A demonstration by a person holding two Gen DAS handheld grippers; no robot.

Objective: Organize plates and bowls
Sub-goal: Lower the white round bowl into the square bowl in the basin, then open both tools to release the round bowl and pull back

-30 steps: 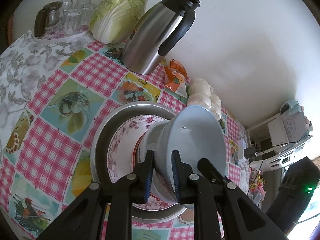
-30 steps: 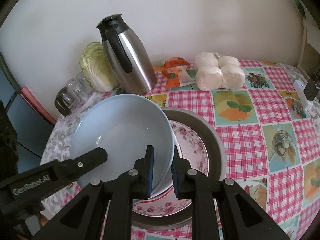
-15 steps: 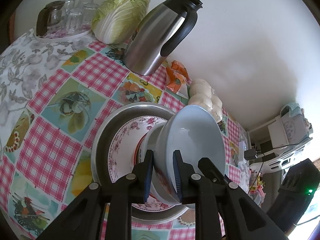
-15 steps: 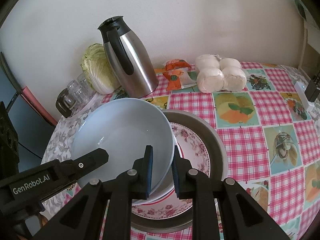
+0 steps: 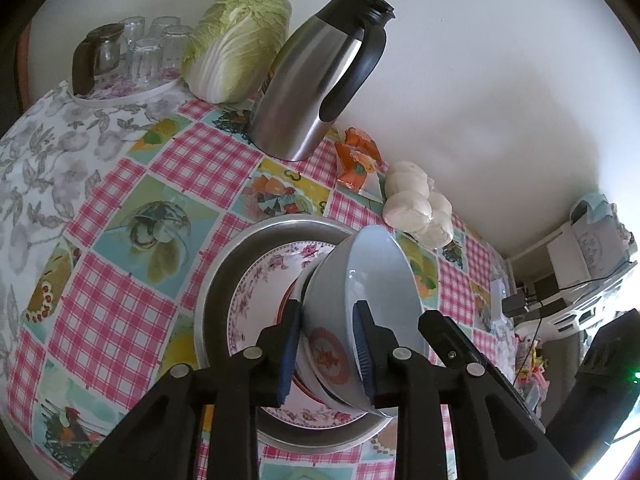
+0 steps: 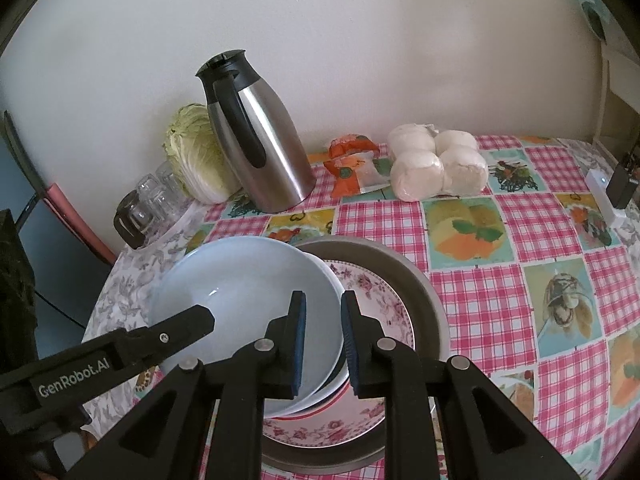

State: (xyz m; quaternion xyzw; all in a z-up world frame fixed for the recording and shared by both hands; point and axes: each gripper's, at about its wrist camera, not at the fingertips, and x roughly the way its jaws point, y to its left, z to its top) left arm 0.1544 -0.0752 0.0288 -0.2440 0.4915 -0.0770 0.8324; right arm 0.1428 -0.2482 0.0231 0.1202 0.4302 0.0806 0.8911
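Note:
A pale blue bowl (image 5: 372,280) (image 6: 240,292) leans tilted on a stack of a white bowl and a floral plate (image 5: 260,304) (image 6: 372,296), all inside a round metal tray (image 5: 224,276) (image 6: 416,280). My left gripper (image 5: 326,332) straddles the bowl's near rim. Its jaws are opening, and the wall sits loosely between the pads. One of its fingers (image 6: 180,332) reaches into the bowl in the right wrist view. My right gripper (image 6: 323,332) is shut on the opposite rim of the blue bowl, with one pad inside and one outside.
A steel thermos jug (image 5: 316,80) (image 6: 260,152), a cabbage (image 5: 236,44) and a tray of glasses (image 5: 132,52) stand along the wall. A bag of white buns (image 6: 436,168) and an orange packet (image 6: 352,164) lie behind the tray. A white power strip (image 6: 600,196) lies near the table's right edge.
The left gripper's pads have spread apart around the bowl's rim. The blue bowl has sunk a little lower onto the stack. Both hands have stayed where they were.

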